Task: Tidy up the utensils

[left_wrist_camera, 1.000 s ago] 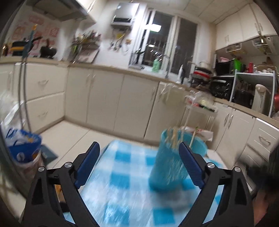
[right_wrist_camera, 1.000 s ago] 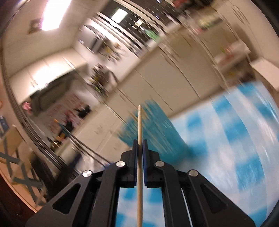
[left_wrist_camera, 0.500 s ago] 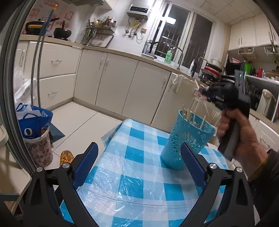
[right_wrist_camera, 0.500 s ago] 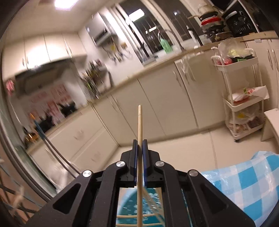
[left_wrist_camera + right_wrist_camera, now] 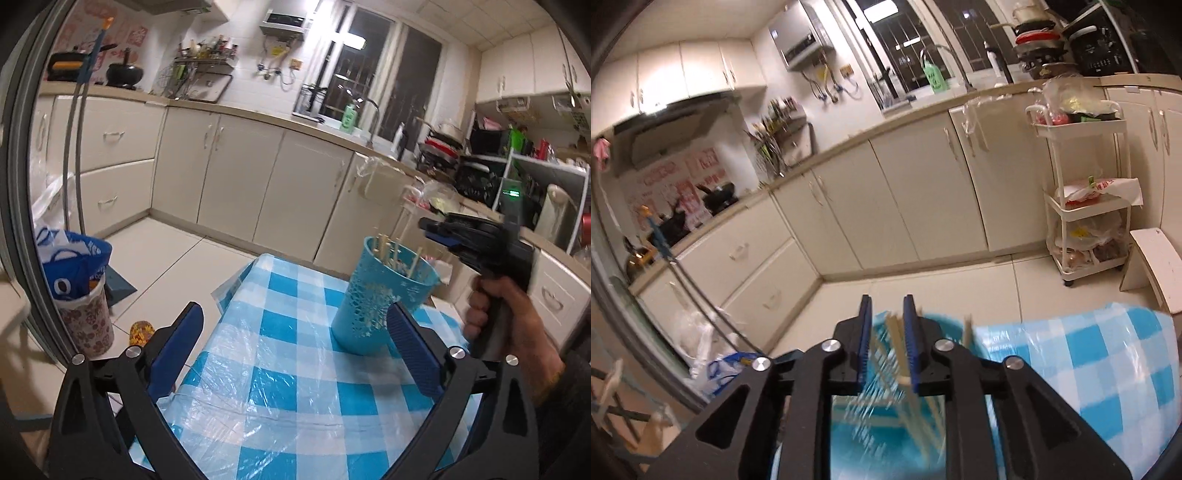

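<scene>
A blue perforated utensil holder (image 5: pixel 380 295) stands on the blue-and-white checked tablecloth (image 5: pixel 288 373), with several wooden chopsticks (image 5: pixel 386 249) sticking up in it. My left gripper (image 5: pixel 293 343) is open and empty, low over the cloth, in front of the holder. My right gripper (image 5: pixel 888 332) is open just above the holder's mouth (image 5: pixel 886 406), with blurred chopsticks (image 5: pixel 905 369) below its fingers. It also shows in the left wrist view (image 5: pixel 428 229), held by a hand to the right of the holder.
Cream kitchen cabinets (image 5: pixel 236 173) line the far walls. A bin with a blue bag (image 5: pixel 77 291) stands on the floor at left. A white trolley (image 5: pixel 1086 199) and a white stool (image 5: pixel 1156 269) stand beyond the table's far edge.
My right gripper held one chopstick upright over the holder; now its jaws have opened and the chopstick has dropped among the others. The left gripper stayed open.
</scene>
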`<state>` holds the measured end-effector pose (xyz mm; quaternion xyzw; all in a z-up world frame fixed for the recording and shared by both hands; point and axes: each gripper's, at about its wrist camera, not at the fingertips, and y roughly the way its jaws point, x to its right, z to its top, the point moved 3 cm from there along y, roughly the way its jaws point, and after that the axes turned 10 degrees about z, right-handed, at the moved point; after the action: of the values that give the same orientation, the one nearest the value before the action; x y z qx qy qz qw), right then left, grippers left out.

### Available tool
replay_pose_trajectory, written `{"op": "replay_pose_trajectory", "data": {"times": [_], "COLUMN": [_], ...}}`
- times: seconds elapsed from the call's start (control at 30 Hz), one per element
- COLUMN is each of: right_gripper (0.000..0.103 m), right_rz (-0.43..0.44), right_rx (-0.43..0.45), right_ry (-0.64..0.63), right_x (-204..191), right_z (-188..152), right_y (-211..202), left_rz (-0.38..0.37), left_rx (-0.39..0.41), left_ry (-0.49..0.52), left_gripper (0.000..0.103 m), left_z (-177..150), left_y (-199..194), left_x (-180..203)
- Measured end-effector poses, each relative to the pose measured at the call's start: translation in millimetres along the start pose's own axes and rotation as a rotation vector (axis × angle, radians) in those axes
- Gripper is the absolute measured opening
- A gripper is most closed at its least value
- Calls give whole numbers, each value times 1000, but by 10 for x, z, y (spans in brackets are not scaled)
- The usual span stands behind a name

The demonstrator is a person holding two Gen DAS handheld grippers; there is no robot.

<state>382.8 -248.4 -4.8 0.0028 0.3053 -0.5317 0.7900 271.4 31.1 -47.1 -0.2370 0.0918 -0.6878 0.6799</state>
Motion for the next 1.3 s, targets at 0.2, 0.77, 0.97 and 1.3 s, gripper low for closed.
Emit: {"op": "replay_pose_trajectory", "data": {"times": [0.2,0.77,0.97,1.3], "right_gripper": [89,96,96,96], "right_rz": [-87,-239,-292,-270], "right_rx": [-53,-97,-50,-36], "right_ry": [52,85,43,29], "right_x": [-168,-1279,-1414,-1482], "right_z": [-653,-1683,-1788,-1752], "right_y": [-1088,-2837,-3101,-3147], "left_rz": [24,59,100,129], "left_rx": [-69,-200,-168,-166], "left_ry": [117,211,186,231], "left_gripper": [95,95,95,95], "left_z": [56,-346,-483,-466], "left_y": [-357,-1670,-2034,-2142], "left_x": [237,540,402,423]}}
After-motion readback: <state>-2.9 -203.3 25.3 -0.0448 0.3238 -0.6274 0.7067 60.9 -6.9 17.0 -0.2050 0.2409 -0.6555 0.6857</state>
